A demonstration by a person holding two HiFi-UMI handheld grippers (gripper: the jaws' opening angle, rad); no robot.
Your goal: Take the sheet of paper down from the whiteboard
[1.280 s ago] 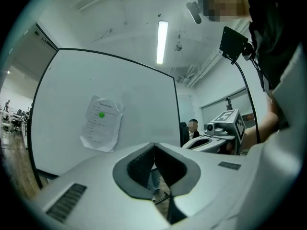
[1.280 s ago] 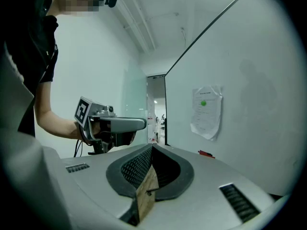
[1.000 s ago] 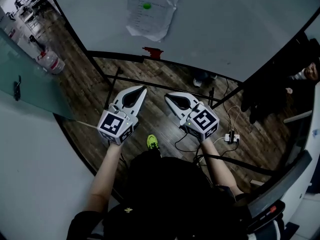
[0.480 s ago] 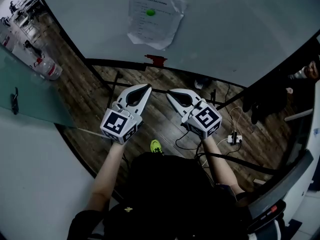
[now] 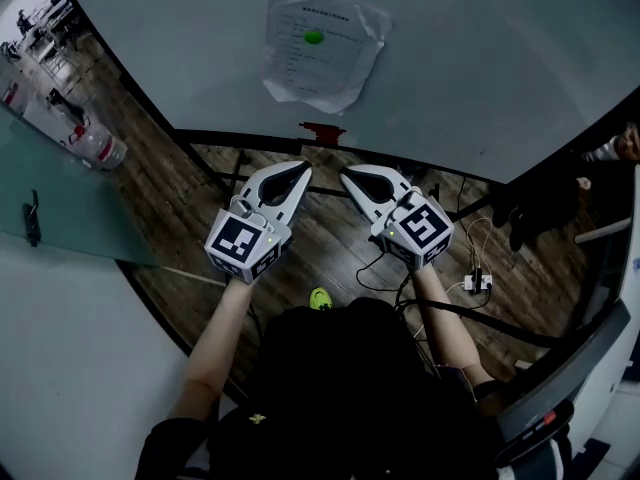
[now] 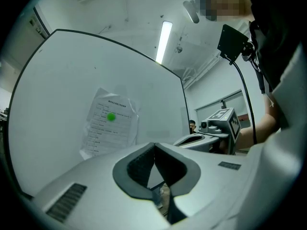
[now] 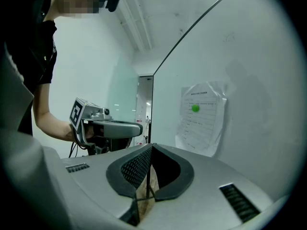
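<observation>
1. Left gripper: jaws clenched together, nothing between them; right gripper: likewise clamped shut and empty.
2. The sheet of paper hangs on the whiteboard; a green magnet pins it near its top edge; the paper is creased, and its lower edge looks loose.
3. Governing relation: the sheet lies ahead of and above both sets of tips, well apart from them, roughly in line with the gap between the grippers; its long axis runs up the board.
4. In the left gripper view the sheet sits up and left of the jaws; in the right gripper view, up and right.
5. Judgement: neither gripper is clearly nearer; either must open before taking the sheet's lower edge.
</observation>
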